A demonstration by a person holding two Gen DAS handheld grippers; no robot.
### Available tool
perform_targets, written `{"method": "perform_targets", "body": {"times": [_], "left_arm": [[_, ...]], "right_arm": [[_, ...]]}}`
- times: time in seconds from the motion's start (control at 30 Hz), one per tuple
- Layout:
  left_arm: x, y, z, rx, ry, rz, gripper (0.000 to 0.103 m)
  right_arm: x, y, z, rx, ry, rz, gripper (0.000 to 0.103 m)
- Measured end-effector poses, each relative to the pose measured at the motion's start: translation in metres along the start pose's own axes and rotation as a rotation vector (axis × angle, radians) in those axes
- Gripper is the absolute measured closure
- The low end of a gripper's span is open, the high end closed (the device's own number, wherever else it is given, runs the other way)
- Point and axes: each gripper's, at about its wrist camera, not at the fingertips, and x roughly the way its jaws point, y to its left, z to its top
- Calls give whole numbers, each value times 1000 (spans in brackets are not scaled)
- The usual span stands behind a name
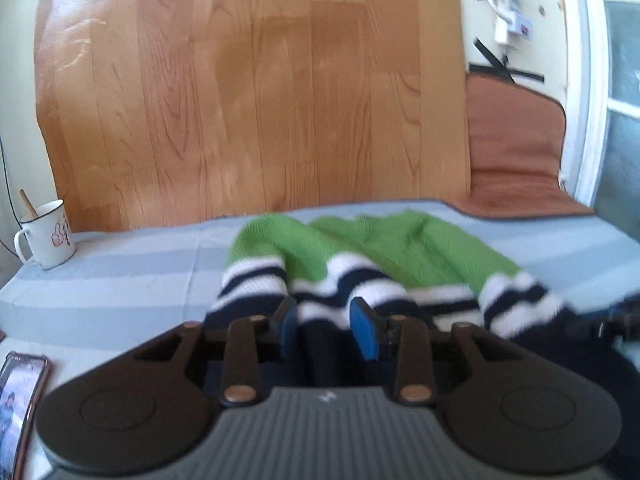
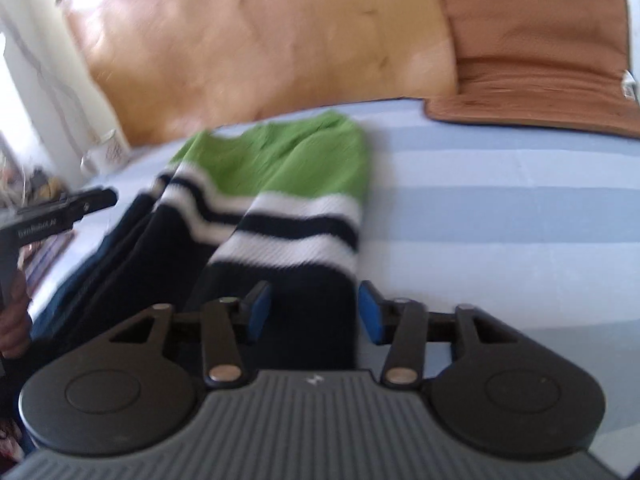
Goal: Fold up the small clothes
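**Two claws over a striped sweater on the bed**

From the left wrist, the left claw (image 1: pixel 329 328) hangs low over the near edge of a small knit sweater (image 1: pixel 372 256), green at the far end and banded white and navy nearer. Its blue pads (image 1: pixel 362 330) stand apart, open, with the dark hem lying between them; no pad visibly presses the cloth. The sweater lies rumpled on a bed (image 1: pixel 120 276) covered in a blue-and-white striped sheet. A white mug (image 1: pixel 48 234) with a stick in it stands at the far left, a phone (image 1: pixel 20 400) lies at the near left edge, and a wood-grain board (image 1: pixel 248 88) leans behind the bed with a brown cushion (image 1: pixel 516 152) to its right.

From the right wrist, the right claw (image 2: pixel 312 312) is also open, its pads either side of the navy part of the sweater's right-hand edge, not pinching it as far as the blur allows. The other claw shows at far left, held by a hand (image 2: pixel 14 320).
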Motion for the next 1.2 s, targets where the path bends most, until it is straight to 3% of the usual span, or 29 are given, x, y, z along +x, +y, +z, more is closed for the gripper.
{"method": "perform_targets", "body": {"times": [0.13, 0.27, 0.4, 0.43, 0.5, 0.67, 0.7, 0.73, 0.77, 0.83, 0.87, 0.93, 1.0, 1.03, 1.07, 1.1, 1.2], "left_arm": [[-9, 9, -6, -9, 28, 2, 67], [-10, 16, -5, -30, 43, 13, 62], [-7, 13, -7, -35, 72, 29, 60], [-8, 12, -8, -31, 78, 33, 59], [-13, 14, -10, -23, 78, 34, 56], [-25, 31, -13, -32, 80, 22, 50], [-27, 35, -13, -40, 81, 15, 48], [-28, 36, -14, -47, 83, 15, 48], [-29, 38, -14, -52, 84, 19, 47], [-30, 41, -14, -58, 81, 34, 47], [-31, 43, -14, -66, 80, 41, 47], [-32, 48, -14, -86, 76, 53, 47], [-34, 54, -14, -98, 71, 70, 44], [-34, 57, -14, -102, 70, 80, 43], [-34, 59, -14, -104, 71, 90, 43], [-32, 62, -13, -106, 75, 101, 43], [-26, 73, -6, -108, 86, 123, 43]], "right_arm": [[-36, -4, 33, -119, -104, -153, 94], [-49, -39, 77, -290, -168, -492, 94], [-5, -85, 104, -391, -140, -810, 99], [-1, -101, 104, -360, -125, -813, 93], [-3, -121, 102, -205, -106, -730, 89], [-44, -109, 70, 43, -178, -406, 85], [-52, -103, 61, 66, -181, -350, 81], [-56, -94, 54, 71, -178, -310, 67], [-58, -84, 48, 57, -174, -311, 50], [-61, -71, 35, -1, -175, -387, 31], [-60, -71, 31, -21, -176, -421, 24], [-56, -84, 24, 18, -150, -459, 18], [-49, -101, 17, 93, -99, -456, 21], [-45, -105, 12, 113, -73, -427, 40], [-40, -105, 8, 121, -45, -383, 78], [-35, -106, 7, 125, -34, -342, 90], [-44, -86, 8, -28, -59, -425, 95]]}}
